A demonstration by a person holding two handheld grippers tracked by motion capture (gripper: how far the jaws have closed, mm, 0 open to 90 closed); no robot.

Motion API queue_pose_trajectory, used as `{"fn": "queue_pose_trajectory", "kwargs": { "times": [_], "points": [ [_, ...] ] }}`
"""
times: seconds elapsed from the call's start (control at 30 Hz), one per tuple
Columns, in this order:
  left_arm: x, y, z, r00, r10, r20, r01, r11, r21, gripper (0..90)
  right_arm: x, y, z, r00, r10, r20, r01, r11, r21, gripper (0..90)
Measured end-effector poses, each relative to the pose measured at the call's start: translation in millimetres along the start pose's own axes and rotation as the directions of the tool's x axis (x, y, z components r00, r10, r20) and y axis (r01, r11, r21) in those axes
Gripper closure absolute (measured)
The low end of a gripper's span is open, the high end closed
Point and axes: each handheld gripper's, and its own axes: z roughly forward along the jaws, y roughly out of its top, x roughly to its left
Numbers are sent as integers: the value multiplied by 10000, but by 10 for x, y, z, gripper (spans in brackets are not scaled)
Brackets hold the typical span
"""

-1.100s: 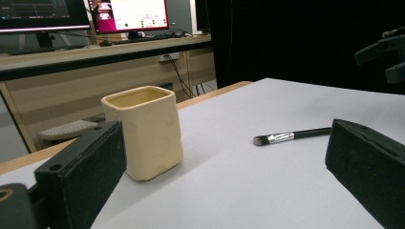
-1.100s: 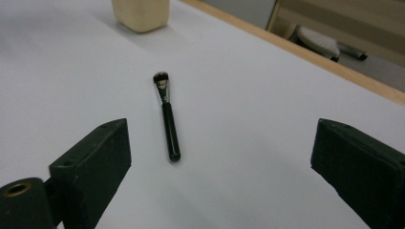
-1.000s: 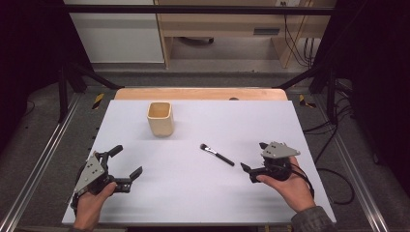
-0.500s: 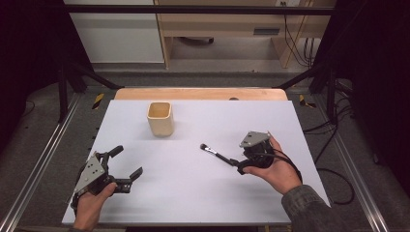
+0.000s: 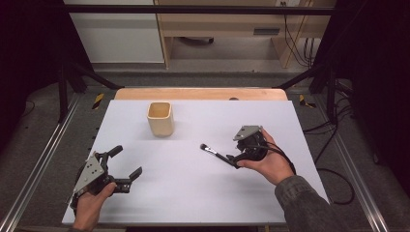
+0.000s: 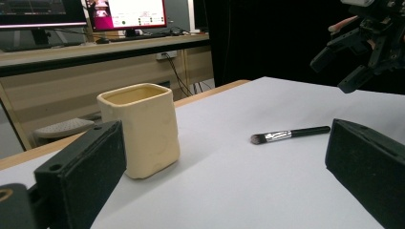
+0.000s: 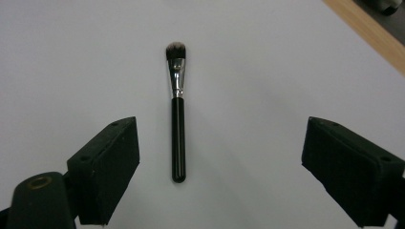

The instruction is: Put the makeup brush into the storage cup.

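— Hovering over the makeup brush [image 7: 177,112], the right gripper [image 5: 238,157] has its jaws spread wide and just easing inward, nothing pinched; the brush lies flat on the white table [image 5: 193,193] between them.

— And the left gripper [image 5: 122,166]?

— Jaws wide apart, empty, low at the table's near left. The beige cup [image 5: 160,118] stands upright, well apart from the brush.

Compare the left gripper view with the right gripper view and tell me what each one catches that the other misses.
The left gripper view alone has the cream cup standing upright, monitors on a desk behind, and the right gripper hanging open above the table. The right gripper view alone looks straight down between its own open jaws at the brush's full length. Both share the makeup brush lying flat on the white tabletop, untouched.
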Motion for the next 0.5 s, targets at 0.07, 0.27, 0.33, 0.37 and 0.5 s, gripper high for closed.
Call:
{"fn": "queue_pose_trajectory", "kwargs": {
  "times": [0.07,0.27,0.33,0.37,0.5],
  "points": [
    [1,1,1,10000,-37,-34,37,10000,-43,0,-11,11,42,9999,120,-8,-120,9993,351,124],
    [3,-1,2,10000,-68,-50,68,10000,-53,0,-36,32,212,9997,65,-233,-37,9930,1182,105],
    [3,0,3,10000,-71,-45,71,10000,-64,0,-38,36,235,9996,50,-266,-18,9928,1200,105],
    [2,0,4,10000,-64,-37,64,10000,-51,0,-38,48,278,9995,-46,-310,88,9906,1363,102],
    [3,-1,4,10000,-61,-25,61,10000,-31,0,-25,83,357,9992,-79,-402,145,9858,1674,87]
  ]
}}
